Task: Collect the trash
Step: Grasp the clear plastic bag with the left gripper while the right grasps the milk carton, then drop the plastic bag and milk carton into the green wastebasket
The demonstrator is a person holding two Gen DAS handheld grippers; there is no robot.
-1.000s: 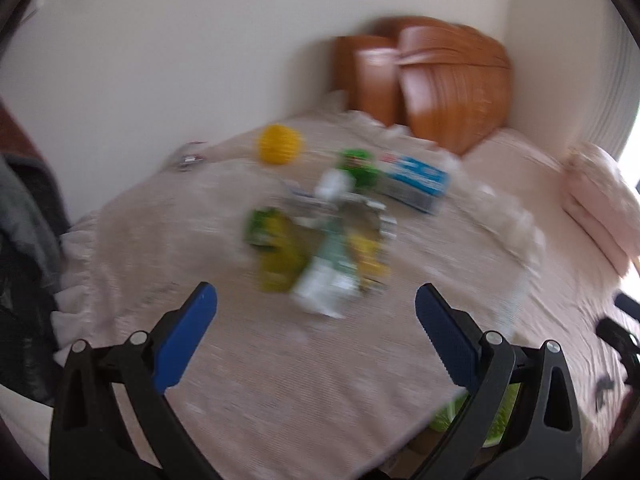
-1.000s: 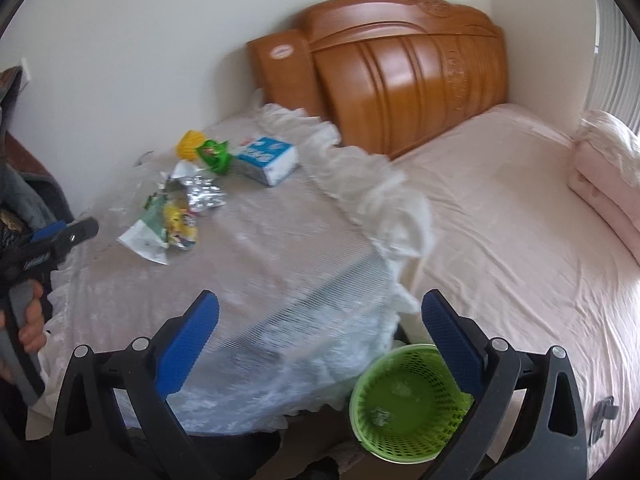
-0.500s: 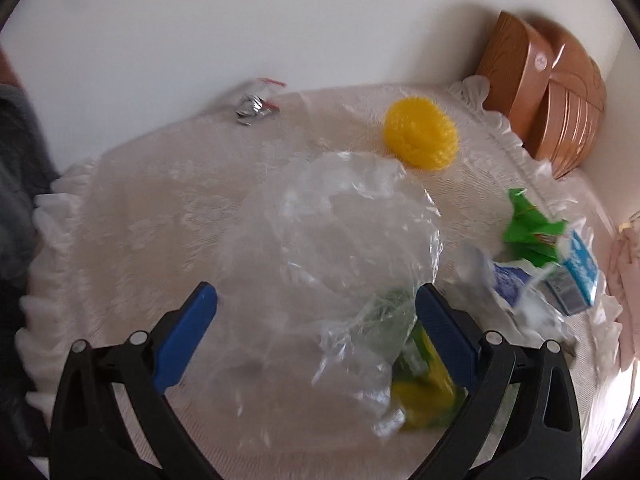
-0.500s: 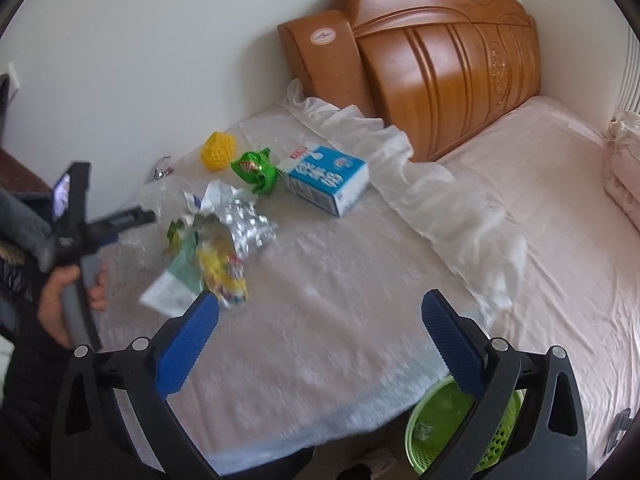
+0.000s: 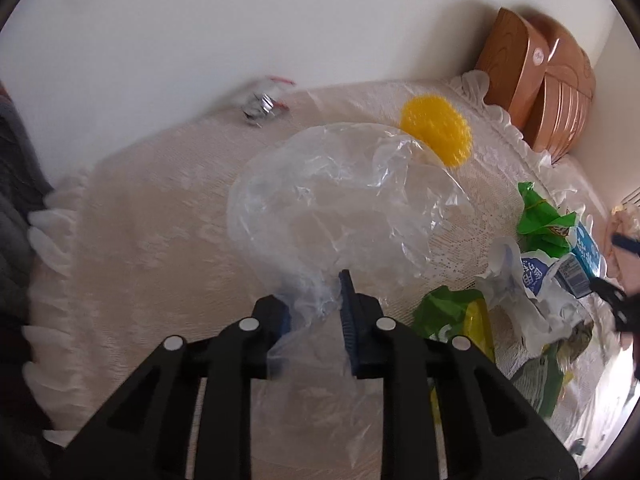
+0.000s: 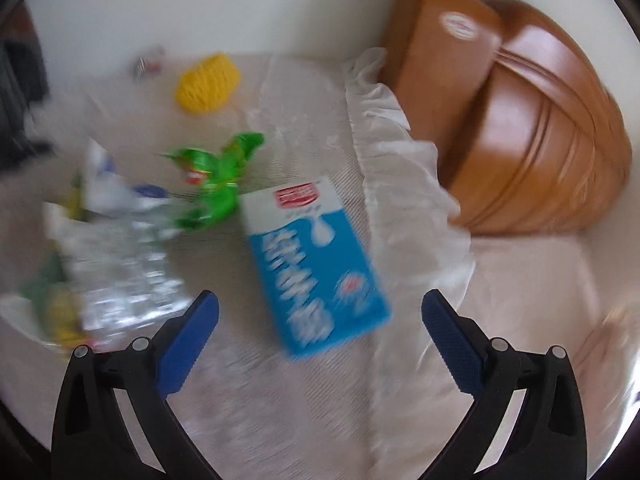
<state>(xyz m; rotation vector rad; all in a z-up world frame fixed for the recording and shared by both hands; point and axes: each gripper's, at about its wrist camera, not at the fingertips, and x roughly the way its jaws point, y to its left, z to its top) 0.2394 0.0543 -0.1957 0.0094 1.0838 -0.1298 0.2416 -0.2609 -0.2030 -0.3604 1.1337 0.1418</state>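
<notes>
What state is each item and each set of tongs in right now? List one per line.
Left tongs: shut on the clear plastic bag.
Clear plastic bag: crumpled, pinched at its near edge.
Right tongs: open, empty, above the milk carton.
Milk carton: lying flat.
Green wrapper: crumpled.
Yellow ball: resting on the cloth.

glossy crinkled clear plastic bag [image 5: 344, 208]; matt lace cloth [image 5: 160, 240]; polished wood headboard [image 6: 540, 120].

My left tool [image 5: 316, 300] has just closed, and I see its blue pads pinching a gathered fold of the clear plastic bag [image 5: 344, 204] on the lace-covered surface [image 5: 152, 240]. Behind the bag sits a yellow ball [image 5: 438, 136]; crumpled green wrappers [image 5: 542, 220] and a milk carton [image 5: 584, 256] lie to the right.
</notes>
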